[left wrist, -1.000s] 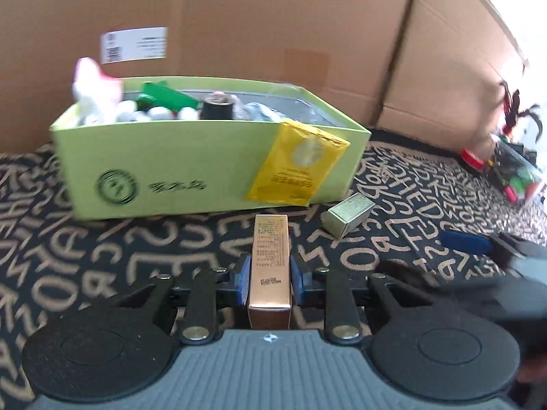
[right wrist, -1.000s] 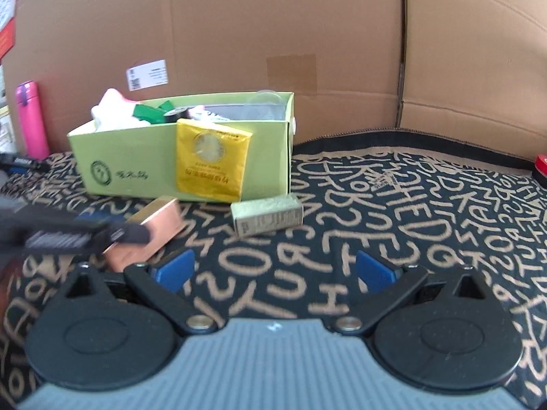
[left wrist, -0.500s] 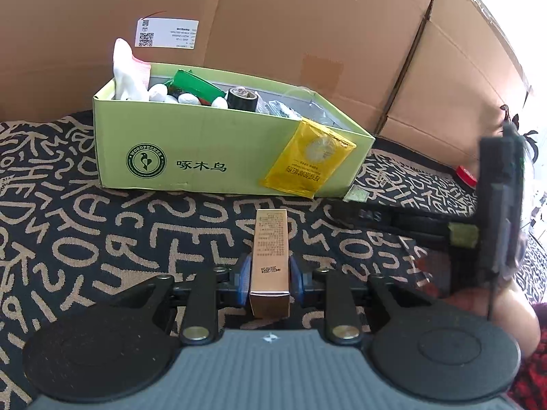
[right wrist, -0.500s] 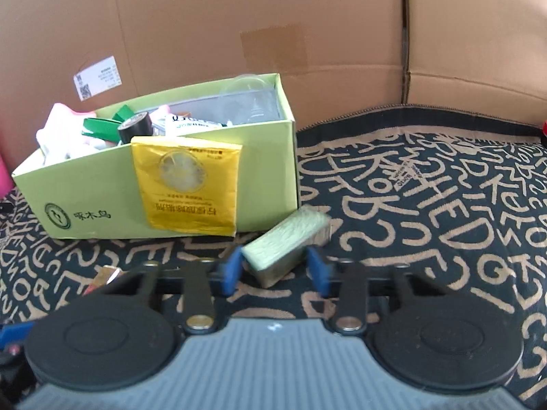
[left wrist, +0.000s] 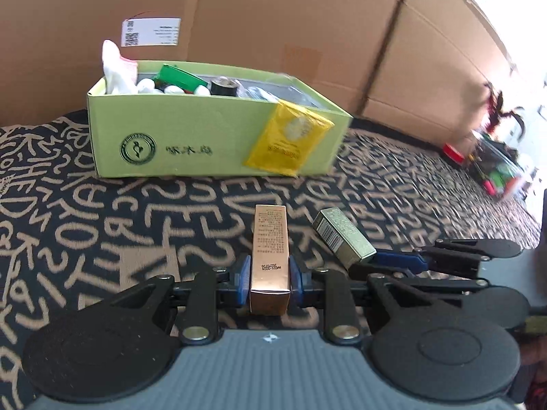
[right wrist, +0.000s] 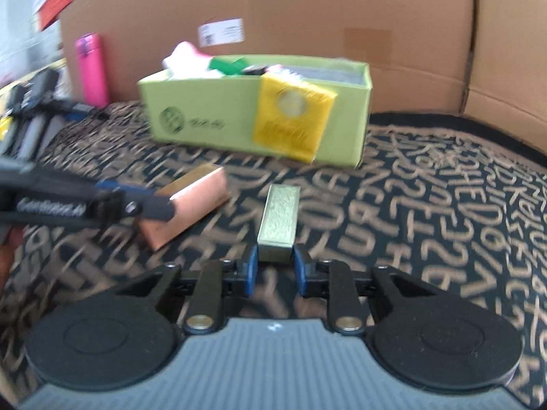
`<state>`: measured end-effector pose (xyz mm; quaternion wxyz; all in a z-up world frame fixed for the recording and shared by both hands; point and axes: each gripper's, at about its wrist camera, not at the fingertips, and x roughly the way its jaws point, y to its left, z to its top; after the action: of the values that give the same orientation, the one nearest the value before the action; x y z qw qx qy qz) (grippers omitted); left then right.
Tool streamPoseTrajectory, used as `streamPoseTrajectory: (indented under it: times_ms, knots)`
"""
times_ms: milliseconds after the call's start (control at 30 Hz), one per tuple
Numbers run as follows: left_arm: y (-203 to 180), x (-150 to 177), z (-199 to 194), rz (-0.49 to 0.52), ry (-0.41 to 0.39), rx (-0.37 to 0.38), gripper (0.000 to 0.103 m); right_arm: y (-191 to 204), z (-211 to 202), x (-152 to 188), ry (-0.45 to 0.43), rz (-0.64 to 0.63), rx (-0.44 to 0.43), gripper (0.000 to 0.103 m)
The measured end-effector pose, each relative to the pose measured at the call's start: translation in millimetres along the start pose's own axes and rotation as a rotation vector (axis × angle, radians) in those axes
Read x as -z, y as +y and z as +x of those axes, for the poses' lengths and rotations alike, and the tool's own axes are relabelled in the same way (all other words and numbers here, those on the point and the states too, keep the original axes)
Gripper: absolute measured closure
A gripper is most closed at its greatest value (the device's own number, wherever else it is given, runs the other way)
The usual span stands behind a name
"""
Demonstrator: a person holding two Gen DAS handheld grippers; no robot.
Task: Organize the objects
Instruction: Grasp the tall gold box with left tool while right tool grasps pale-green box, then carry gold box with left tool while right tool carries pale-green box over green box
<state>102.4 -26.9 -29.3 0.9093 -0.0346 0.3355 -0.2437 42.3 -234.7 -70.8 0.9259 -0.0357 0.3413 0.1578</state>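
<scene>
Left tool [left wrist: 267,278] clamps the copper carton [left wrist: 270,256]; right tool [right wrist: 275,271], jaws just closing, pinches only the end of the gold-green carton [right wrist: 278,220], which may pivot loose.

Black claw [left wrist: 269,278], blue pads [left wrist: 243,278]

An open box [left wrist: 191,143] sat on the patterned surface [left wrist: 102,225] before a cardboard wall [left wrist: 273,17], a sachet [left wrist: 289,138] leaning on its front (right end). Nearer, two small cartons [left wrist: 270,253] [left wrist: 343,237] lay side by side.
</scene>
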Motion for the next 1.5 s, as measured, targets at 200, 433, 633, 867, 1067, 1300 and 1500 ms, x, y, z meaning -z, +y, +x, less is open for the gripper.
streamPoseTrajectory:
  times_ms: [200,433,633,867,1067,1300,1500]
  knots:
    - [-15,14,-16,0.012,0.025,-0.001,0.062,7,-34,22,0.01,0.024,-0.02,0.081]
    - [-27,13,-4,0.034,0.03,-0.018,0.055,15,-29,19,-0.007,0.02,-0.004,0.073]
    - [-22,14,-1,0.016,0.038,-0.028,0.056,18,-22,12,-0.013,0.008,0.001,0.061]
    - [-15,15,3,-0.006,0.05,-0.036,0.061,18,-10,9,0.004,0.01,0.014,0.061]
    - [-10,14,5,-0.016,0.049,-0.03,0.07,17,-4,5,0.003,0.012,0.022,0.061]
    - [-7,13,4,-0.009,0.042,-0.02,0.078,16,-2,2,0.006,0.007,0.01,0.076]
    - [-3,7,-11,-0.005,0.008,-0.006,0.078,13,-14,-4,-0.018,0.03,-0.037,0.08]
